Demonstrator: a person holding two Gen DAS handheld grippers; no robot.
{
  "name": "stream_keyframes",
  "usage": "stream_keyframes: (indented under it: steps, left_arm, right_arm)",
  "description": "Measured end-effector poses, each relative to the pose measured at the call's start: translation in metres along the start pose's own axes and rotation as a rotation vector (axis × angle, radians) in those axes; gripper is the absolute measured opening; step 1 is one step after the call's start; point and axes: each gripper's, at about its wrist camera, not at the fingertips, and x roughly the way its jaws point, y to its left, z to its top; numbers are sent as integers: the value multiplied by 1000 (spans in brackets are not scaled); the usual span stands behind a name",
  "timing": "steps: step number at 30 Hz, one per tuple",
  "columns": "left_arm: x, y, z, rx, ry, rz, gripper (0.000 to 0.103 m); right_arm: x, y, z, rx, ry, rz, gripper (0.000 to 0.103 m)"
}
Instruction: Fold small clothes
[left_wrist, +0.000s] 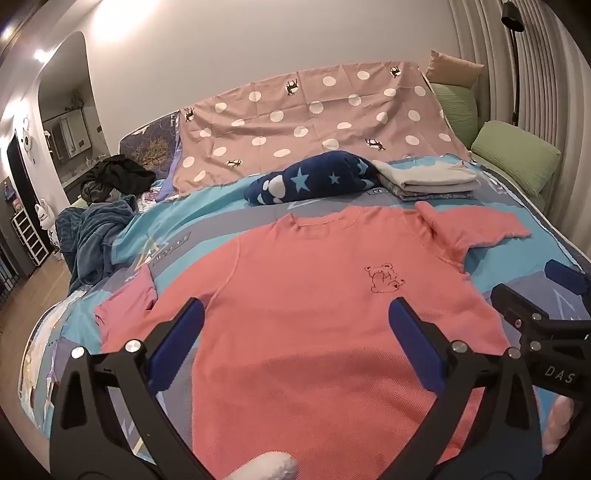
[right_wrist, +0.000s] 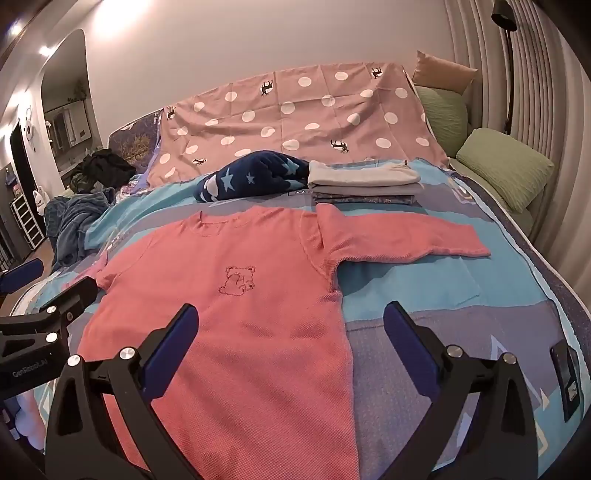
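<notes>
A pink T-shirt (left_wrist: 310, 295) with a small bear outline on the chest lies spread flat, front up, on the bed, both short sleeves out to the sides. My left gripper (left_wrist: 295, 325) hovers open over the shirt's lower body, nothing between its blue pads. In the right wrist view the same shirt (right_wrist: 229, 295) lies left of centre. My right gripper (right_wrist: 291, 332) is open above the shirt's right side seam, one finger over the fabric and the other over the bedsheet. Each gripper shows at the edge of the other's view.
A stack of folded clothes (right_wrist: 364, 184) and a rolled navy star blanket (right_wrist: 255, 175) lie beyond the shirt's collar. A polka-dot sheet (left_wrist: 314, 118) drapes the headboard. Green pillows (right_wrist: 506, 162) sit at right, a rumpled blue blanket (left_wrist: 96, 236) at left, a dark device (right_wrist: 567, 376) by the right edge.
</notes>
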Motion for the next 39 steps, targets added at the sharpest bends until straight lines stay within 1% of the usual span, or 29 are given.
stream_keyframes:
  steps: [8,9,13,16,22,39]
  left_arm:
    - [10,5,-6,-5,33,-20,101]
    - [11,5,-7,-5,35,-21,101]
    - [12,7,-8,-8,41,-33,101]
    - [13,8,-10,-10,43,-32,101]
    - [18,12,-12,-15,54,-40,101]
    - [21,15,-16,-13,61,-37,101]
  right_arm:
    - [-3,-4,4,-3,-11,-7,101]
    - [-2,-2,-3,-14,-5,-5,101]
    - [-3,-6,-6,-20,-12,-10,101]
    - [-2,8,0,-29,-9,-28,101]
    - [-4,11,3,-39,-15,-44,101]
    - [-6,17,5,-43,-16,-46,101]
